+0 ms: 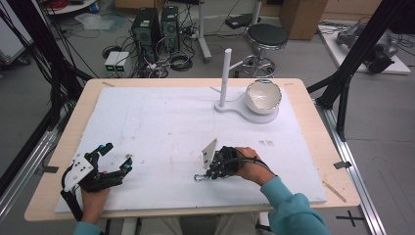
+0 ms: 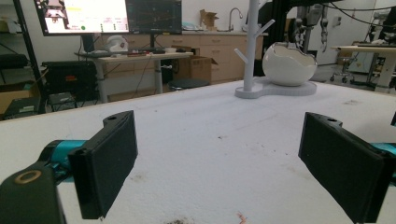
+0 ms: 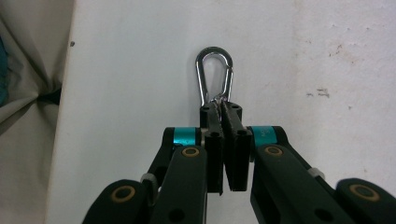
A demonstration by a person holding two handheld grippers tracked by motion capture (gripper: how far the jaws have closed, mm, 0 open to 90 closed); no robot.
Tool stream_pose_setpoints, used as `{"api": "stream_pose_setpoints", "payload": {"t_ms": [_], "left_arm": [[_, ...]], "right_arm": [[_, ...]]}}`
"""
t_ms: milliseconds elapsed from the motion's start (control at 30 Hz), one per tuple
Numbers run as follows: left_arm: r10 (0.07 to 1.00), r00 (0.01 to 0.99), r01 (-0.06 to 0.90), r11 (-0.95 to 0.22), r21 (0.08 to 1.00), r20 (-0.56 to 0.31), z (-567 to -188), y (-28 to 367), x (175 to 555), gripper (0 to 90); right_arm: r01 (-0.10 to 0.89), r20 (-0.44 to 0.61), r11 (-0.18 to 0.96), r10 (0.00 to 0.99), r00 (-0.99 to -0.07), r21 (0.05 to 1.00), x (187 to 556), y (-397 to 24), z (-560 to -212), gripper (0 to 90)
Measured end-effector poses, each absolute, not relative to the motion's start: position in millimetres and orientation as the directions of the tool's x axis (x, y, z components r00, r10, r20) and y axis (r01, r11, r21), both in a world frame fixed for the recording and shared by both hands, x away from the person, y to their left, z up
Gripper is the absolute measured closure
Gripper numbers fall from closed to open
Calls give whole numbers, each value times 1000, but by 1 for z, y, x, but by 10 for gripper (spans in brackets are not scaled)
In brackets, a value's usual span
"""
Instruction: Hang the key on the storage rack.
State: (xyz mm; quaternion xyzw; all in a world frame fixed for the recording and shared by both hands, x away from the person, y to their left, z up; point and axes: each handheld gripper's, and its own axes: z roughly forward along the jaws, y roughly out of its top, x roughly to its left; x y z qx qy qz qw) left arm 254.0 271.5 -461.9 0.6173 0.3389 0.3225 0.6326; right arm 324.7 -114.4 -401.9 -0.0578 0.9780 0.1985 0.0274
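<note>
Clamping a silver carabiner [image 3: 214,77] by its lower end, the right gripper [image 1: 211,172] lay well nearer the person than the white stand [image 1: 240,105]; its pads hid that end. The left gripper [image 1: 113,164] gaped empty, far left of the stand.

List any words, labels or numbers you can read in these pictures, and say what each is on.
No text can be read.
Two screens at the back of the left gripper view show windows and graphs, too small and blurred.
The metal clip in the right gripper shows no marking.
</note>
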Motion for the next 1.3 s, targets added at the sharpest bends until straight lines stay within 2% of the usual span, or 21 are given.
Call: {"api": "stream_pose_setpoints", "payload": {"t_ms": [300, 467, 767, 867, 1133, 1300], "left_arm": [[827, 562, 12, 31, 999, -33, -462, 272, 254, 121], [827, 561, 11, 30, 999, -31, -462, 272, 254, 121], [828, 560, 14, 34, 999, -36, -462, 272, 254, 121], [826, 562, 12, 32, 999, -33, -462, 272, 254, 121], [827, 562, 12, 34, 999, -35, -462, 272, 254, 121], [826, 563, 9, 30, 999, -30, -462, 272, 254, 121]], "right_arm": [[-78, -30, 904, -72, -997, 421, 330, -116, -398, 888], [-23, 5, 859, -30, -1000, 512, 339, -122, -384, 888], [98, 33, 773, 99, -995, 627, 361, -139, -344, 888], [150, 51, 710, 159, -986, 688, 374, -150, -323, 889], [213, 67, 613, 253, -965, 761, 399, -168, -285, 889], [242, 58, 589, 314, -948, 771, 419, -180, -263, 890]]}}
